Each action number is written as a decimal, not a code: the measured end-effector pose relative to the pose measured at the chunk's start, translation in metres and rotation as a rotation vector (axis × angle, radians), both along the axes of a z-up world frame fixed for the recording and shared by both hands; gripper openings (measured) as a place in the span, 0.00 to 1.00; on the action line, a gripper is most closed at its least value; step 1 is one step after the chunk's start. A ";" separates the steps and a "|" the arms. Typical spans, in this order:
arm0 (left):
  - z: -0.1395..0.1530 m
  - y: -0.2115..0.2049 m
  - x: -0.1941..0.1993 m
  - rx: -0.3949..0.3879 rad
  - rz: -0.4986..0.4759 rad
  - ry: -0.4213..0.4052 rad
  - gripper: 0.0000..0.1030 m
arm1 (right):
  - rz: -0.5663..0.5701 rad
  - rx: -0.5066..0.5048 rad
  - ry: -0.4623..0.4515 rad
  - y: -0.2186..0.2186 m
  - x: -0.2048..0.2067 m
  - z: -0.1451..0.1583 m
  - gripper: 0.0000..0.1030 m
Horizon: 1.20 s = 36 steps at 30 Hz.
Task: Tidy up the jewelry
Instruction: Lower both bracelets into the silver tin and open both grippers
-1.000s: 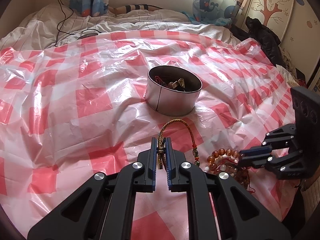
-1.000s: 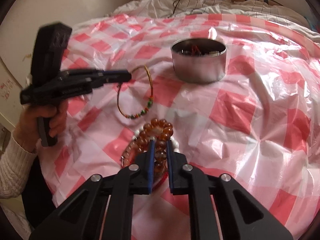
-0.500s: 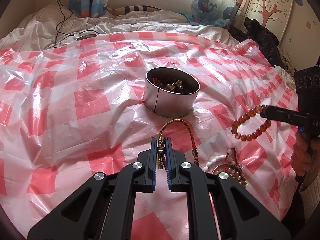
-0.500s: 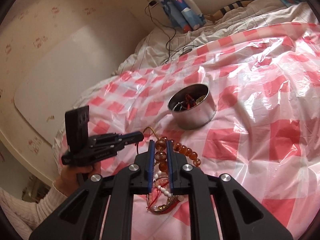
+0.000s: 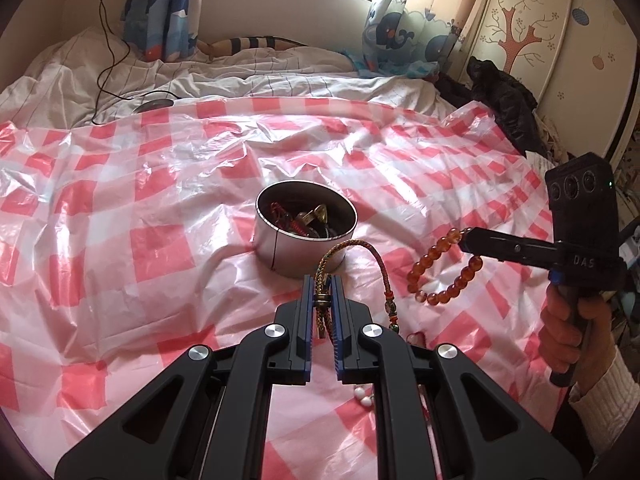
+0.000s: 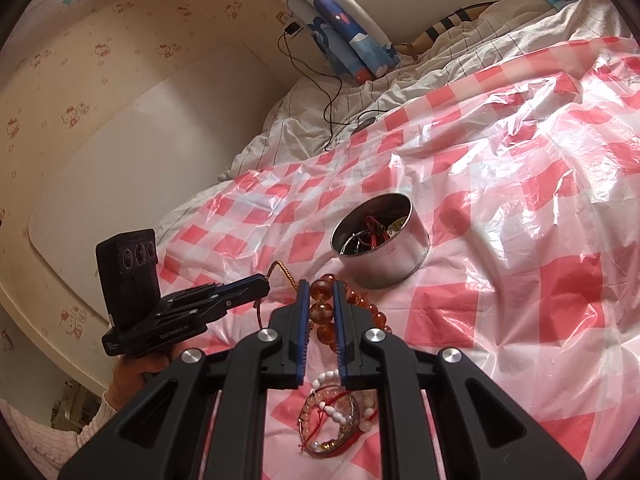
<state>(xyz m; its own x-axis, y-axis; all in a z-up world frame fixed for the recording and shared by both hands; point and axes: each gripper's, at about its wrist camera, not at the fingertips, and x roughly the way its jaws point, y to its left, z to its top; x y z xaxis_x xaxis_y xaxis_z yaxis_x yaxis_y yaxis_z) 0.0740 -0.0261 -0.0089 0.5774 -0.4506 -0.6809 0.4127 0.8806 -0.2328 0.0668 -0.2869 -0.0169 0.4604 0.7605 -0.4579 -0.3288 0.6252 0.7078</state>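
My left gripper (image 5: 322,286) is shut on a braided gold and red cord bracelet (image 5: 372,256) and holds it up just in front of the round metal tin (image 5: 306,236), which holds several pieces of jewelry. My right gripper (image 6: 321,285) is shut on an amber bead bracelet (image 6: 322,312), lifted above the bed; it also hangs in the left wrist view (image 5: 440,268), to the right of the tin. In the right wrist view the tin (image 6: 380,256) stands ahead and the left gripper (image 6: 262,282) is at the left. A pile of bead bracelets (image 6: 336,416) lies below my right gripper.
A red and white checked plastic sheet (image 5: 140,220) covers the bed. White bedding with a black cable (image 5: 104,60) lies behind it. A black bundle (image 5: 504,100) sits at the far right by a cupboard. A wall (image 6: 120,120) borders the bed's left side.
My right gripper lifted the amber bead bracelet off the pile and carried it up beside the tin. My left gripper rose and moved closer to the tin with the cord bracelet.
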 end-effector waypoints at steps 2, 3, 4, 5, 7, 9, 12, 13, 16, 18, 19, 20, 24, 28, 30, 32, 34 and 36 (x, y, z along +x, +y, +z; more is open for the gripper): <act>0.003 -0.001 0.005 -0.003 0.003 0.002 0.07 | -0.017 0.008 -0.005 -0.001 0.003 0.003 0.12; 0.004 -0.001 0.009 -0.012 0.001 0.004 0.07 | -0.022 0.019 -0.007 -0.002 0.005 0.005 0.12; 0.007 -0.002 0.014 -0.016 0.004 0.003 0.07 | -0.025 0.029 -0.009 -0.004 0.007 0.006 0.12; 0.008 -0.002 0.019 -0.022 0.005 0.002 0.07 | -0.028 0.040 -0.012 -0.005 0.009 0.008 0.12; 0.013 -0.004 0.036 -0.050 0.009 0.007 0.07 | -0.038 0.050 -0.021 -0.008 0.011 0.011 0.12; 0.016 -0.007 0.050 -0.062 0.012 0.007 0.07 | -0.045 0.056 -0.024 -0.010 0.011 0.011 0.12; 0.015 -0.012 0.072 -0.076 0.022 0.016 0.07 | -0.059 0.056 -0.013 -0.015 0.011 0.007 0.12; 0.013 -0.013 0.078 -0.075 0.028 0.020 0.07 | -0.063 0.058 -0.010 -0.016 0.011 0.005 0.12; 0.004 -0.016 0.094 -0.067 0.042 0.037 0.07 | -0.075 0.056 -0.010 -0.019 0.011 0.004 0.12; -0.003 -0.017 0.102 -0.061 0.046 0.050 0.07 | -0.081 0.058 -0.011 -0.020 0.011 0.004 0.12; -0.006 -0.019 0.105 -0.053 0.047 0.055 0.07 | -0.084 0.059 -0.012 -0.021 0.011 0.004 0.12; -0.010 -0.021 0.108 -0.044 0.046 0.062 0.07 | -0.087 0.059 -0.013 -0.021 0.011 0.004 0.12; -0.023 -0.031 0.114 0.024 0.037 0.070 0.07 | -0.093 0.053 -0.019 -0.021 0.009 0.006 0.12; -0.030 -0.036 0.120 0.093 0.068 0.052 0.08 | -0.087 0.046 -0.021 -0.020 0.008 0.007 0.12; -0.032 -0.037 0.123 0.113 0.075 0.052 0.08 | -0.083 0.043 -0.022 -0.018 0.008 0.007 0.12; -0.037 -0.041 0.126 0.158 0.063 0.062 0.08 | -0.077 0.036 -0.022 -0.016 0.008 0.007 0.12; -0.042 -0.048 0.128 0.198 0.023 0.085 0.08 | -0.072 0.032 -0.020 -0.015 0.008 0.006 0.12; -0.046 -0.054 0.126 0.232 -0.018 0.103 0.09 | -0.071 0.027 -0.019 -0.013 0.008 0.005 0.12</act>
